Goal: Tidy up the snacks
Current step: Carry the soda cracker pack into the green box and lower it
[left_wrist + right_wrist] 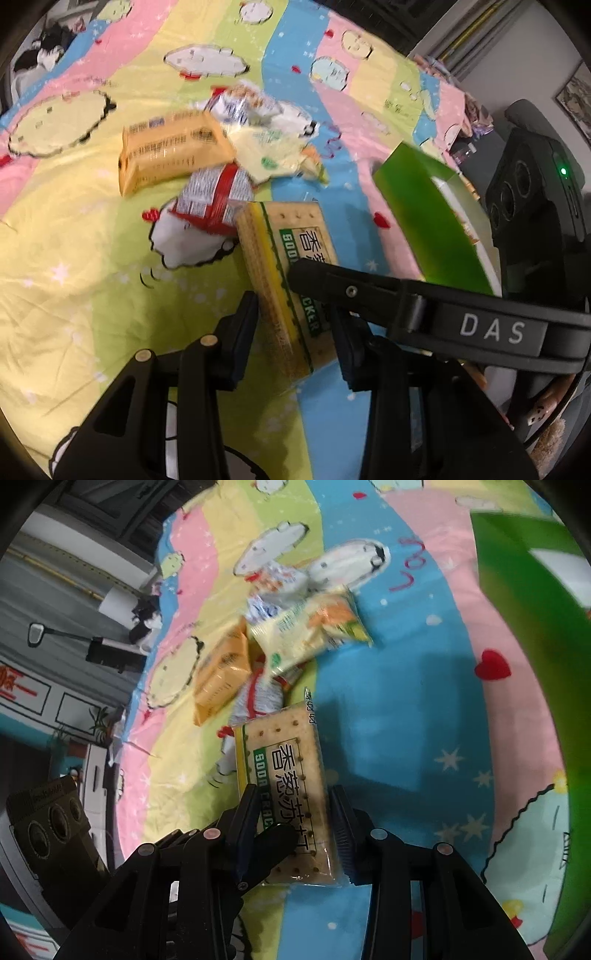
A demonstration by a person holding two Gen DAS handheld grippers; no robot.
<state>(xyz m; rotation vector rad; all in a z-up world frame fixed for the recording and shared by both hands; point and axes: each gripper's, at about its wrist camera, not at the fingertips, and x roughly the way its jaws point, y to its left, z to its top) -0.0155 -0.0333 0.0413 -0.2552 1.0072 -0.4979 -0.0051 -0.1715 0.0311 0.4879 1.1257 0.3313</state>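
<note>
Right wrist view: both grippers, right gripper (293, 825) and left gripper (295, 332), pinch the rectangular beige soda-cracker packet (286, 775) above the colourful bed quilt (406, 720); next, I'd say, carry it to the green cardboard box (528, 627)

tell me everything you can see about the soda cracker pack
The soda cracker pack is a flat rectangular packet in clear glossy wrap, with tan dotted crackers showing, a yellow edge stripe and a green label band beside Chinese characters. It looks sealed. Both tongs, left and right, are shut on its near end above the colourful bedspread.
</note>
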